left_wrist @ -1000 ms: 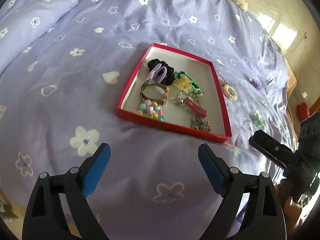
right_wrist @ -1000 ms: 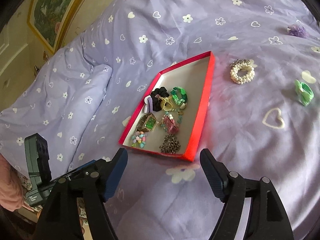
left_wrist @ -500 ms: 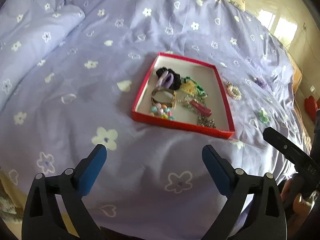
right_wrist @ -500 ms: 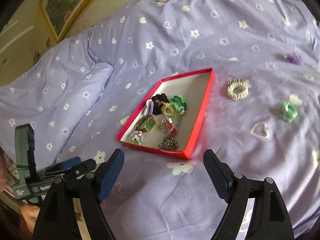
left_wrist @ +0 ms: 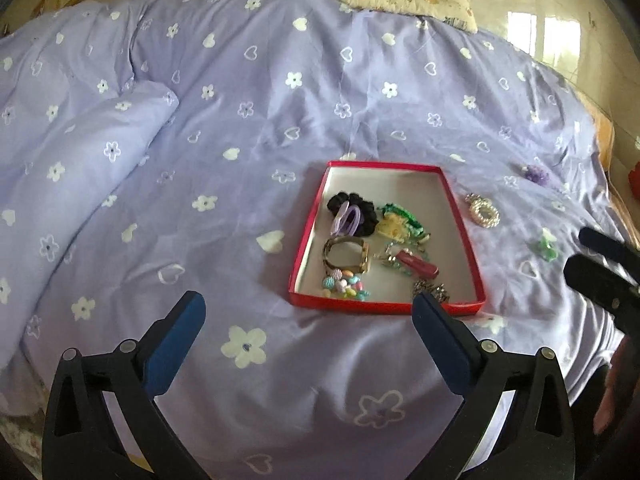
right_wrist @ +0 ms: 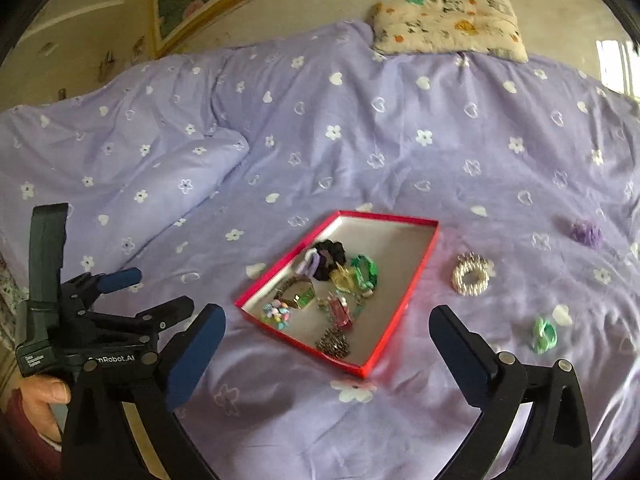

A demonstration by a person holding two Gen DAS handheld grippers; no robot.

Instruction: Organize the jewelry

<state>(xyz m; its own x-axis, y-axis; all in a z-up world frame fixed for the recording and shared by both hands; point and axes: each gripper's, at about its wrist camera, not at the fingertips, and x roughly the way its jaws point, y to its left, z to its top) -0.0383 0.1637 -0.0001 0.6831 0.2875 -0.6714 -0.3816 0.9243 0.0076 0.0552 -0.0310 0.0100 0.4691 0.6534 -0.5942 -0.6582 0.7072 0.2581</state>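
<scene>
Left gripper [left_wrist: 308, 320] hangs wide open above the quilt [left_wrist: 240, 140], holding nothing. Ahead lies the red tray [left_wrist: 464, 236] with a black scrunchie [left_wrist: 362, 210], watch [left_wrist: 346, 256] and beads [left_wrist: 346, 285]. A pearl bracelet [left_wrist: 484, 212] and green tie [left_wrist: 548, 246] lie on the quilt right of it

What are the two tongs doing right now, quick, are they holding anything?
Left tongs: open, holding nothing, above the purple flowered bedspread.
Right tongs: open, holding nothing, pointed toward the shallow red cardboard tray of jewelry.
</scene>
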